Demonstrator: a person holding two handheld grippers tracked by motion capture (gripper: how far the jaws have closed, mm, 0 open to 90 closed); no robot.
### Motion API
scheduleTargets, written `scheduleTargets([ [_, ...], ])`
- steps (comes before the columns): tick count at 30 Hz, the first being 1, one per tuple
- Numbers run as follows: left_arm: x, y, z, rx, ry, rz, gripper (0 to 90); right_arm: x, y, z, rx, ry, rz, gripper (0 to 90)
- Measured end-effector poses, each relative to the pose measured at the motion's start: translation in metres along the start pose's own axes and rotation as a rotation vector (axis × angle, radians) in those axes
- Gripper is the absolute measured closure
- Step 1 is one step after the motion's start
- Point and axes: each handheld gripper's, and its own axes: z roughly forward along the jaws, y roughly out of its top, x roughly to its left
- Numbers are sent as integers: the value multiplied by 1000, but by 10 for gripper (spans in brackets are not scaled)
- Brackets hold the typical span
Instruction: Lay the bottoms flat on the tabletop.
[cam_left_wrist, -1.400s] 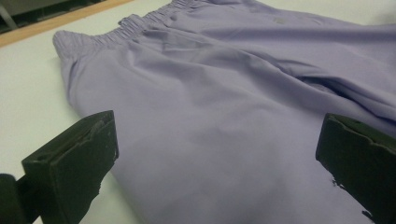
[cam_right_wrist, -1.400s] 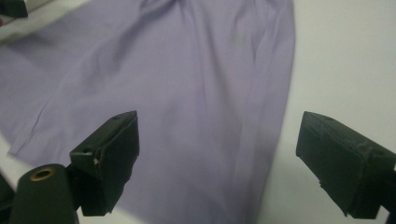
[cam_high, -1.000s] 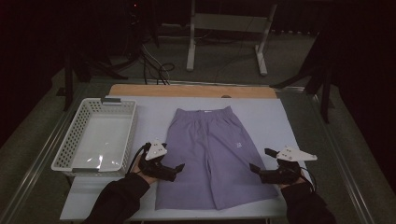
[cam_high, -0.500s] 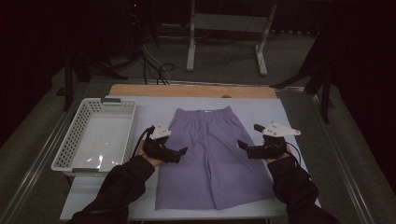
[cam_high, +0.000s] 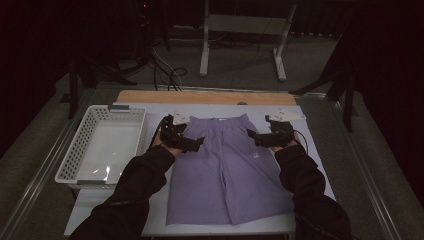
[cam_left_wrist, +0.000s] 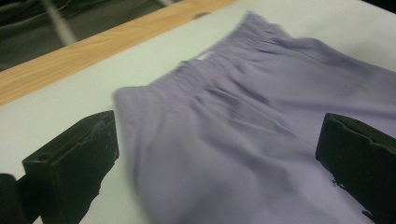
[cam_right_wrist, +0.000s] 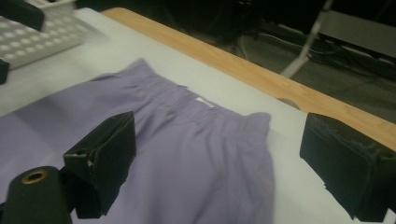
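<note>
A pair of lilac shorts (cam_high: 225, 170) lies flat on the white table top (cam_high: 155, 112), waistband at the far side. My left gripper (cam_high: 196, 144) hovers open over the shorts' left side near the waistband, and in the left gripper view the shorts (cam_left_wrist: 243, 140) run between its wide-apart jaws. My right gripper (cam_high: 253, 137) hovers open over the right side near the waistband. The right gripper view shows the waistband corner (cam_right_wrist: 254, 122) between its spread jaws, which hold nothing.
A white perforated basket (cam_high: 102, 145) stands on the table's left part, also seen as the basket (cam_right_wrist: 42, 32) at the top left of the right gripper view. A wooden strip (cam_high: 205, 97) edges the far side. Beyond it stand a metal stand (cam_high: 240, 30) and floor cables.
Both grippers have moved away from me, from the shorts' leg area up to the sides near the waistband. They stay open and the shorts have not shifted.
</note>
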Motion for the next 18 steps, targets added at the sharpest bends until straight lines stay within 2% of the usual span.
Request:
scheduleTargets([
  [3, 7, 7, 8, 3, 39, -30, 1, -8, 2, 13, 19, -14, 31, 112],
  [5, 9, 10, 14, -5, 69, -40, 1, -13, 1, 21, 35, -28, 27, 137],
  [9, 14, 12, 28, 11, 85, -51, 1, -23, -2, 37, 60, -37, 64, 159],
  [11, 17, 12, 37, 30, 47, -75, 6, -28, -5, 45, 74, -35, 80, 175],
  [13, 20, 13, 46, 47, 46, -82, 9, -33, -8, 55, 94, -27, 97, 226],
  [15, 25, 13, 56, 71, 68, -84, 11, -37, -10, 65, 120, -32, 109, 232],
  [18, 34, 11, 68, 87, 79, -119, 25, -40, -9, 78, 145, -37, 120, 232],
])
